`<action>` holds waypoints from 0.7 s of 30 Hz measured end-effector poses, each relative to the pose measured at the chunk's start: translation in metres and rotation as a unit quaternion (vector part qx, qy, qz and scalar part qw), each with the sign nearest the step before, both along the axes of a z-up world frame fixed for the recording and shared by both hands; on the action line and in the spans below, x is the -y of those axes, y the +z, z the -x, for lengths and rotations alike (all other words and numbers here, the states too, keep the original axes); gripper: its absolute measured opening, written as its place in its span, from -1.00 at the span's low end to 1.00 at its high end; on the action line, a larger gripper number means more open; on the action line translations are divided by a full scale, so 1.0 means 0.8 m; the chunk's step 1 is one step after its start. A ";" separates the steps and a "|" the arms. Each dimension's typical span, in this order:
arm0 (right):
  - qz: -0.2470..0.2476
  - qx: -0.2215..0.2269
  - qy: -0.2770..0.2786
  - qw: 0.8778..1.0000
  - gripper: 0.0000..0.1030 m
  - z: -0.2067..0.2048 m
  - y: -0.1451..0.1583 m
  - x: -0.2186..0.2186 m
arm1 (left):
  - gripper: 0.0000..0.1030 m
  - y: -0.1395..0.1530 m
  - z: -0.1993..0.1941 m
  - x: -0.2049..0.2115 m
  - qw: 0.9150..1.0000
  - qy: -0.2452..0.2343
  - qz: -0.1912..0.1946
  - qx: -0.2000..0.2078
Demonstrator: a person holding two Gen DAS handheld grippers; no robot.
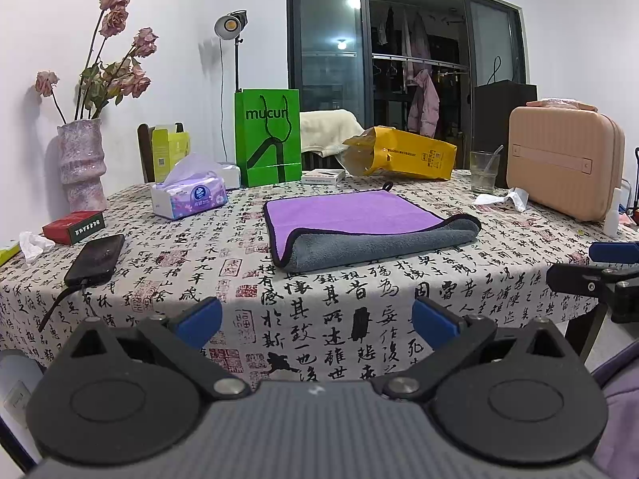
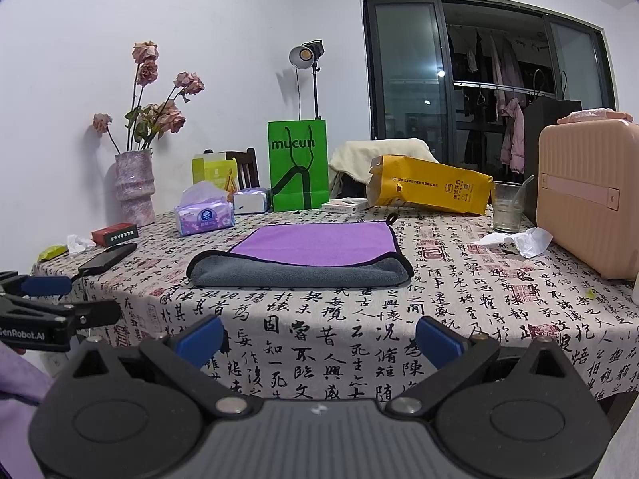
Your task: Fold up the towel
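Observation:
A purple and grey towel (image 1: 359, 227) lies folded over on the table, purple face up, its grey fold along the near edge; it also shows in the right wrist view (image 2: 311, 253). My left gripper (image 1: 315, 319) is open and empty, held off the table's near edge, well short of the towel. My right gripper (image 2: 317, 339) is open and empty, also in front of the table edge. Each gripper shows at the side of the other's view, the right one (image 1: 599, 267) and the left one (image 2: 48, 299).
The table has a calligraphy cloth (image 1: 319, 299). On it are a phone (image 1: 96, 259), a red box (image 1: 74, 227), a tissue pack (image 1: 189, 195), a vase (image 1: 82, 163), a green bag (image 1: 267, 135), a yellow bag (image 1: 399, 155), a glass (image 1: 483, 171) and a pink case (image 1: 563, 159).

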State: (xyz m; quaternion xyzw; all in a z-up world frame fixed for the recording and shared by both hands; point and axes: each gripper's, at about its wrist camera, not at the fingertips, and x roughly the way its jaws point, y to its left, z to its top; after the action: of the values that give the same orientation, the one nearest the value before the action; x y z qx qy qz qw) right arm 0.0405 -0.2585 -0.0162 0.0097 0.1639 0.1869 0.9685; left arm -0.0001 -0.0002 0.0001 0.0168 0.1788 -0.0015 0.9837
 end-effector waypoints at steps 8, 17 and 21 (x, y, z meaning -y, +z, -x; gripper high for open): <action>-0.001 -0.001 0.000 1.000 1.00 0.000 -0.001 -0.001 | 1.00 0.000 0.000 0.000 1.000 0.000 0.000 0.000; -0.002 -0.002 0.001 1.000 1.00 0.001 -0.003 -0.003 | 1.00 0.000 0.000 0.000 1.000 0.000 -0.001 0.000; -0.003 -0.002 0.000 1.000 1.00 0.001 -0.002 -0.003 | 1.00 0.000 0.000 0.000 1.000 0.000 -0.001 0.000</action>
State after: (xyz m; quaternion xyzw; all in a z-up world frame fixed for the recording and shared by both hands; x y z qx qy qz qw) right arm 0.0398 -0.2561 -0.0181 0.0129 0.1657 0.1873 0.9681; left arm -0.0001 -0.0003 0.0001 0.0175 0.1788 -0.0015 0.9837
